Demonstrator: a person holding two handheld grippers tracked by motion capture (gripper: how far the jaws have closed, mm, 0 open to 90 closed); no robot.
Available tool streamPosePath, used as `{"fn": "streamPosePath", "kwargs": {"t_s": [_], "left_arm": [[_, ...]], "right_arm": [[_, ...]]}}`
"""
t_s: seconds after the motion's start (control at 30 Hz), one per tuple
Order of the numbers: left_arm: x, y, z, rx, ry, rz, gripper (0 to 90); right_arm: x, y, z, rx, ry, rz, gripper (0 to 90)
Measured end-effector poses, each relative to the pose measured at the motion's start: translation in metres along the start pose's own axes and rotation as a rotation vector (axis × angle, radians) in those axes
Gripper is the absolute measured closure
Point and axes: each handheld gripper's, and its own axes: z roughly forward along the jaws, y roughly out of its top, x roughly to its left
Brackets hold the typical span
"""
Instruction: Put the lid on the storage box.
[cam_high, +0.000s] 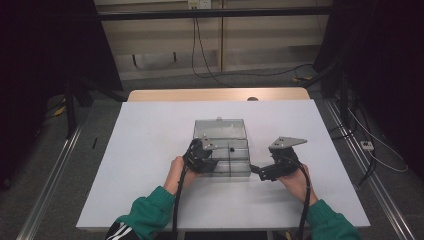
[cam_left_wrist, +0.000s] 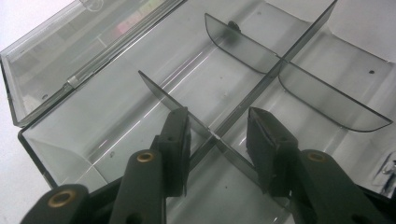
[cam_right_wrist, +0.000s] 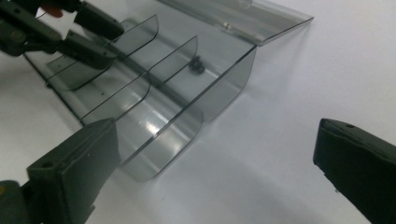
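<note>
A smoky clear plastic compartment box (cam_high: 235, 169) lies mid-table with its lid (cam_high: 220, 129) folded open toward the far side. My left gripper (cam_high: 214, 161) reaches into the box from its left end. Its jaws (cam_left_wrist: 218, 135) straddle the crossing of the long divider (cam_left_wrist: 280, 60) and a short cross divider (cam_left_wrist: 161, 95), and the pads do not press on either. A small black item (cam_right_wrist: 196, 64) lies in a far compartment. My right gripper (cam_high: 256, 172) hovers just right of the box, jaws wide open (cam_right_wrist: 215, 140) with nothing held. The left gripper (cam_right_wrist: 93, 35) also shows far off in the right gripper view.
The white table (cam_high: 150, 150) has bare room left, right and in front of the box. A wooden edge (cam_high: 215, 94) runs along the far side. Cables (cam_high: 210, 70) lie on the floor beyond, with dark stands at both sides.
</note>
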Motion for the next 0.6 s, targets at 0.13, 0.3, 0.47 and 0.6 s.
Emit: {"fn": "streamPosePath", "kwargs": {"t_s": [0.13, 0.3, 0.47, 0.6], "left_arm": [[0.0, 0.0, 0.0, -0.002, 0.0, 0.001, 60.1], [0.0, 0.0, 0.0, 0.0, 0.002, 0.002, 60.2], [0.0, 0.0, 0.0, 0.001, 0.005, 0.002, 60.2], [0.0, 0.0, 0.0, 0.001, 0.004, 0.002, 60.2]], "right_arm": [[-0.005, 0.007, 0.004, -0.014, -0.021, 0.014, 8.4], [-0.009, 0.015, 0.008, -0.027, -0.066, 0.006, 17.3], [-0.014, 0.02, 0.016, -0.027, -0.098, 0.026, 34.1], [-0.019, 0.024, 0.023, -0.026, -0.116, 0.059, 55.1]]}}
